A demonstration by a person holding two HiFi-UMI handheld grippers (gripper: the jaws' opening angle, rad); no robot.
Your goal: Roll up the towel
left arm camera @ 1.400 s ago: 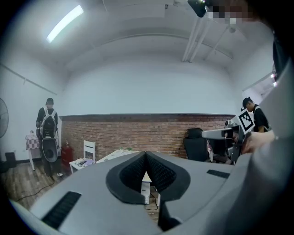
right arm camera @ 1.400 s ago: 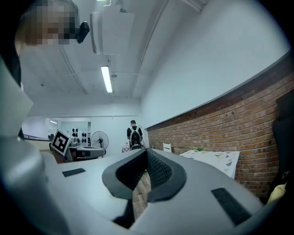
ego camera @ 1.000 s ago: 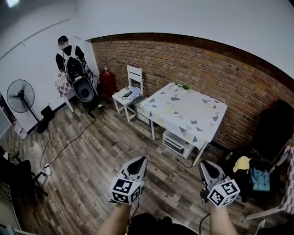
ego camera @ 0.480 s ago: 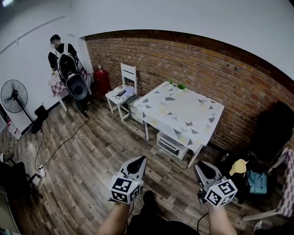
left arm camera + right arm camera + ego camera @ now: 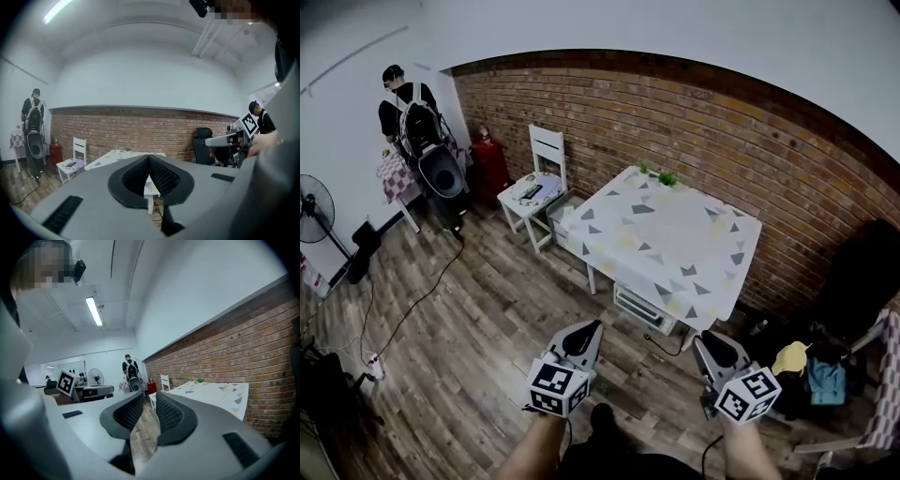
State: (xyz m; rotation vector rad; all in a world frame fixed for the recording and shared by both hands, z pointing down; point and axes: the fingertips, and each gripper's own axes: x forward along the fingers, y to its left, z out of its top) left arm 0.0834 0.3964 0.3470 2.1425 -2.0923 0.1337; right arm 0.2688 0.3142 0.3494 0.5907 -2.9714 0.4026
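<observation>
Both grippers hang over the wooden floor [image 5: 487,309], well apart from the counter [image 5: 592,278] ahead. The left gripper [image 5: 592,325] is pinched together and empty. The right gripper [image 5: 705,339] has just been opening, its jaws narrowly apart with nothing between them. A patterned cloth [image 5: 666,234] covers the counter; whether it is the towel cannot be told. A white appliance [image 5: 642,307] sits under the counter, a white chair [image 5: 546,150] stands beside it, and a person [image 5: 401,103] stands at the far left.
</observation>
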